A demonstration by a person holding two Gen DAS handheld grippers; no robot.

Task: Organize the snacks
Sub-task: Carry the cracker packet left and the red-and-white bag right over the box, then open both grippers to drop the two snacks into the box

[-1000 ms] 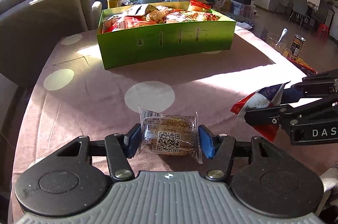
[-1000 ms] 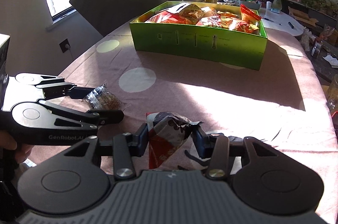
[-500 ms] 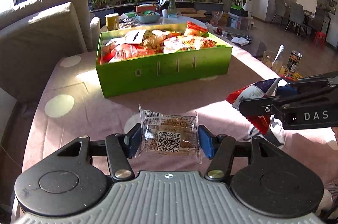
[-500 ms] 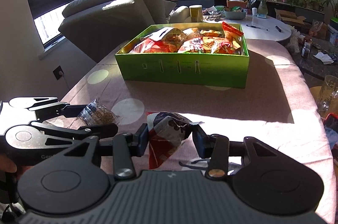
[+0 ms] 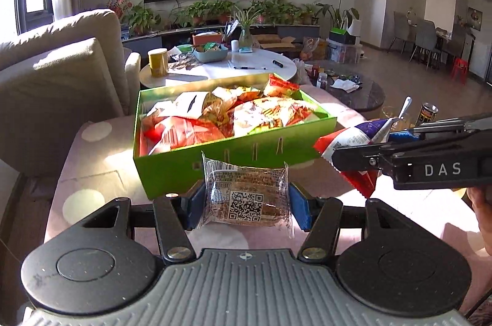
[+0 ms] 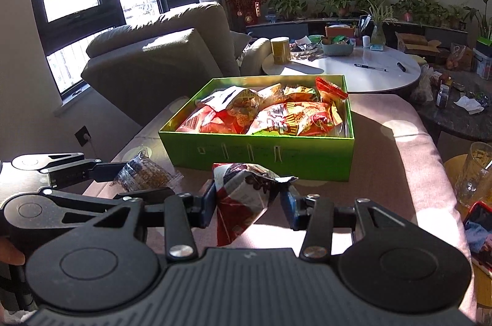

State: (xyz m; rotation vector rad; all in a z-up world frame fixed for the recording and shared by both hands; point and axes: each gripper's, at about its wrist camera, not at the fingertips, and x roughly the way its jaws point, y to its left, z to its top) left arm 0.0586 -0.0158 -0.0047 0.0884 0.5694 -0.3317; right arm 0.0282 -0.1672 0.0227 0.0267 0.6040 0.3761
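Progress: green box (image 5: 233,163) at frame centre was already heaped with snacks; judged near the end, two packets still undelivered.
Left tool (image 5: 246,200): clenched on clear cracker packet (image 5: 246,198), lower centre, short of the box.
Right tool (image 6: 249,196): clenched on crumpled red-and-blue bag (image 6: 243,196), lower centre, above pink counter (image 6: 384,147).

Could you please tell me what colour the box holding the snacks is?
The box is bright green, seen best in the right wrist view.
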